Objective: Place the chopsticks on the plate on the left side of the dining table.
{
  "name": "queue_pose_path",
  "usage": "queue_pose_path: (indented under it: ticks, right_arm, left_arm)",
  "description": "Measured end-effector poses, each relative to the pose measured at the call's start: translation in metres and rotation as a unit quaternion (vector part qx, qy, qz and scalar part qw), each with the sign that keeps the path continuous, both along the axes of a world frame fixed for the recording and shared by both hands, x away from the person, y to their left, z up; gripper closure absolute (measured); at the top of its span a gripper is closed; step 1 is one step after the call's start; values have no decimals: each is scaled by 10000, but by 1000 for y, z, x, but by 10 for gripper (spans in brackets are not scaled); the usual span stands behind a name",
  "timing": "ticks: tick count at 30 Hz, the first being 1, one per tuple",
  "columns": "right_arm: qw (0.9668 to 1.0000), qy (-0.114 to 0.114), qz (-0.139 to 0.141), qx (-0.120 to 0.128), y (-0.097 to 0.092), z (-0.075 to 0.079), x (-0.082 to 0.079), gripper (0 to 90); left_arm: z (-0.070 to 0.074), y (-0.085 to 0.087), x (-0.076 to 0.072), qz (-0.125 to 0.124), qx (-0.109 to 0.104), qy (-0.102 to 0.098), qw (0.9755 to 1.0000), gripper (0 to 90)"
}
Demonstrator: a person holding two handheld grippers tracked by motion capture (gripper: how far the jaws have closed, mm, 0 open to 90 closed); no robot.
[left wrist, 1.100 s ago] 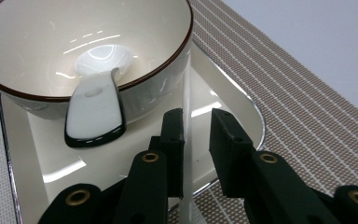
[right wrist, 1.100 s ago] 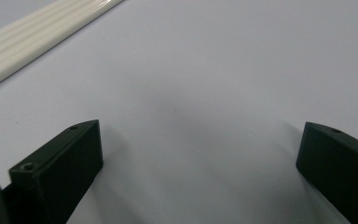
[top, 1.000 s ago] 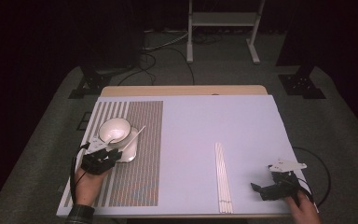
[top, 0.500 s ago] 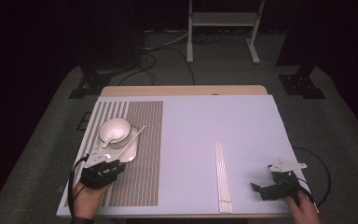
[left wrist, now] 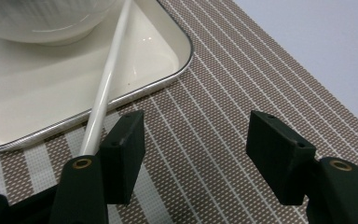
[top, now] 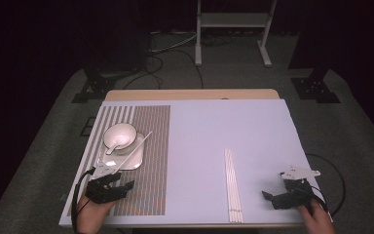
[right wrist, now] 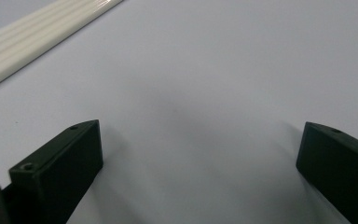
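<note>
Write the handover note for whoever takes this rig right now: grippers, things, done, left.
Left gripper: open, its jaws just opened, nothing between them; it sits on the striped placemat near the tray's corner.
Right gripper: open, empty, low over the bare table.
Things: white tray on the placemat with a bowl on it; one white chopstick lies slanted across the tray, its near end beside the left gripper. More chopsticks lie bundled left of the right gripper.
Done: one chopstick laid on the tray.
Left: probably bring a second from the bundle.
</note>
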State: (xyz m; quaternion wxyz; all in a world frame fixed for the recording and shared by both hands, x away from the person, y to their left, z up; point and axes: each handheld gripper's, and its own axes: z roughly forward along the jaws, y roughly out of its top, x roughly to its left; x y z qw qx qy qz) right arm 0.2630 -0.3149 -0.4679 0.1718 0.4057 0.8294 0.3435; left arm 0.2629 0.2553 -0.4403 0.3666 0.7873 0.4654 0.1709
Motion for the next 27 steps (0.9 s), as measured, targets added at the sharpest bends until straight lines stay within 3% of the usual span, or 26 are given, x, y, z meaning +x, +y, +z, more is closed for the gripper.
queue_pose_path:
  ticks: [20,27]
  right_arm:
    - [10000,-1,-1,0,0,0,0,0]
    - [10000,-1,0,0,0,0,0,0]
  left_arm:
    - [-2,17,3,249,119,9,9996,342]
    - [-2,23,3,420,147,-41,9990,276]
